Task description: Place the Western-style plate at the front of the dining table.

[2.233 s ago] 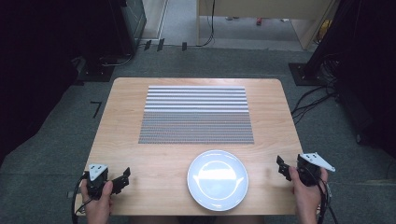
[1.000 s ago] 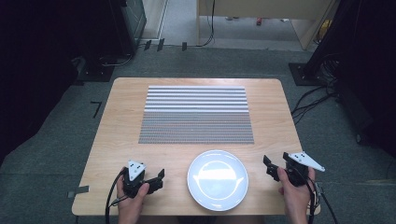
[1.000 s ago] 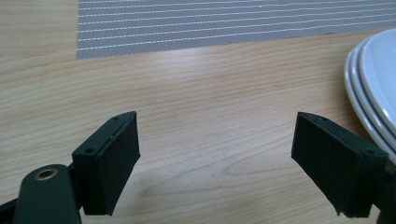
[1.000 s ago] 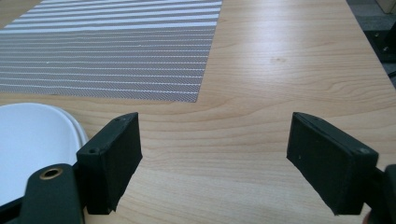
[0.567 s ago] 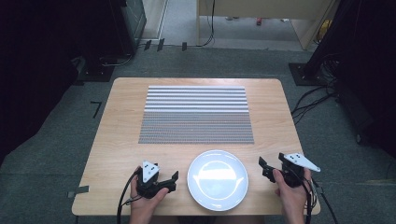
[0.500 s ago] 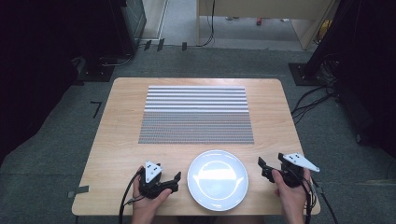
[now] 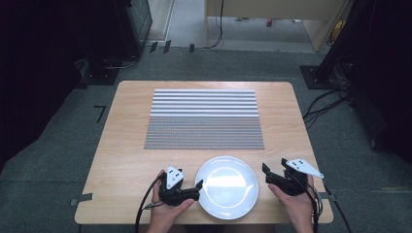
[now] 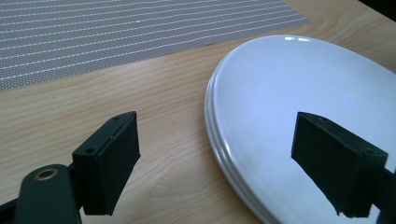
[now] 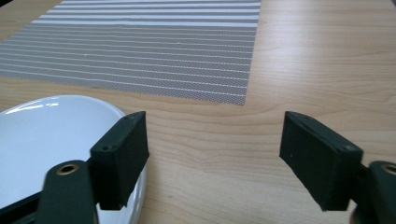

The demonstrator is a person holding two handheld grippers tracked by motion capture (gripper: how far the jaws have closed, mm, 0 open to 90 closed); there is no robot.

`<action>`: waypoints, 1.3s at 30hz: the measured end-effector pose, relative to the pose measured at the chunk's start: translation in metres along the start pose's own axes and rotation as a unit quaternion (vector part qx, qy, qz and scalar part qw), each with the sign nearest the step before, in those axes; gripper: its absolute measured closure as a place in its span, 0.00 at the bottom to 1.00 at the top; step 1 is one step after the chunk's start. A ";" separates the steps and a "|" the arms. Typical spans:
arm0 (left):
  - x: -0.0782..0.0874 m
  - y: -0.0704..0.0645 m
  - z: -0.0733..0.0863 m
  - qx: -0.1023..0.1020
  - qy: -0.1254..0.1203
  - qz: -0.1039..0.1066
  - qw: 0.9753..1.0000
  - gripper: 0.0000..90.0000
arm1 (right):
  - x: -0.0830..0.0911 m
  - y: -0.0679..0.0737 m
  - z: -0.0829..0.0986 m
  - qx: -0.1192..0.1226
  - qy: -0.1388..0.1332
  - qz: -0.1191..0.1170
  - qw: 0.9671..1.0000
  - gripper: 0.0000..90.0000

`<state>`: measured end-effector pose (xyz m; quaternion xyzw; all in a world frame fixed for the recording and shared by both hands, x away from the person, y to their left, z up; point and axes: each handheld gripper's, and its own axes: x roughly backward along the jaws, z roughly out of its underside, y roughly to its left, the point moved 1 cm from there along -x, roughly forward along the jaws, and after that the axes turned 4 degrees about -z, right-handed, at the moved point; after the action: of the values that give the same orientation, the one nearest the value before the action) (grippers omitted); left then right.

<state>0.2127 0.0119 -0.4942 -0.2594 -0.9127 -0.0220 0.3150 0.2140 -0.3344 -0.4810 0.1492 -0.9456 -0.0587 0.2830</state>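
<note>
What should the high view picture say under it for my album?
Two open grippers, left and right, flank a white plate near a striped placemat.

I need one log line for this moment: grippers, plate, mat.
left gripper: open, at plate's left rim | right gripper: open, beside right rim | plate: on table, not held | mat: flat, behind plate

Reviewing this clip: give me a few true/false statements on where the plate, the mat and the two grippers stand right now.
1. The white plate lies on the striped mat. False: it sits on bare wood, nearer the person than the mat.
2. The left gripper is open, at the plate's left rim. True.
3. The right gripper is shut on the plate. False: it is open, beside the right rim.
4. Food lies on the plate. False: it is bare.
5. The mat lies flat on the table. True.
</note>
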 end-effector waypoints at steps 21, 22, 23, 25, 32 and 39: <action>-0.007 -0.015 0.015 -0.001 0.044 0.023 0.999 0.57 | -0.009 0.020 0.021 -0.071 0.060 -0.073 0.993 0.86; -0.008 -0.015 0.016 0.001 0.046 0.022 0.999 0.60 | -0.010 0.021 0.022 -0.074 0.063 -0.075 0.992 0.88; -0.008 -0.014 0.016 0.003 0.045 0.023 0.999 0.62 | -0.011 0.021 0.023 -0.082 0.071 -0.085 0.990 0.88; -0.007 -0.013 0.016 0.006 0.044 0.024 0.999 0.64 | -0.012 0.022 0.024 -0.085 0.074 -0.088 0.990 0.89; -0.006 -0.012 0.017 0.012 0.043 0.028 0.999 0.67 | -0.014 0.021 0.025 -0.105 0.088 -0.091 0.986 0.95; -0.006 -0.010 0.018 0.025 0.045 0.034 0.998 0.67 | -0.015 0.022 0.025 -0.112 0.084 -0.087 0.986 0.95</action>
<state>0.2021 0.0044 -0.5108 -0.2808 -0.8886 0.0000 0.3627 0.2066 -0.3084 -0.5051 0.2023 -0.8894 -0.1763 0.3701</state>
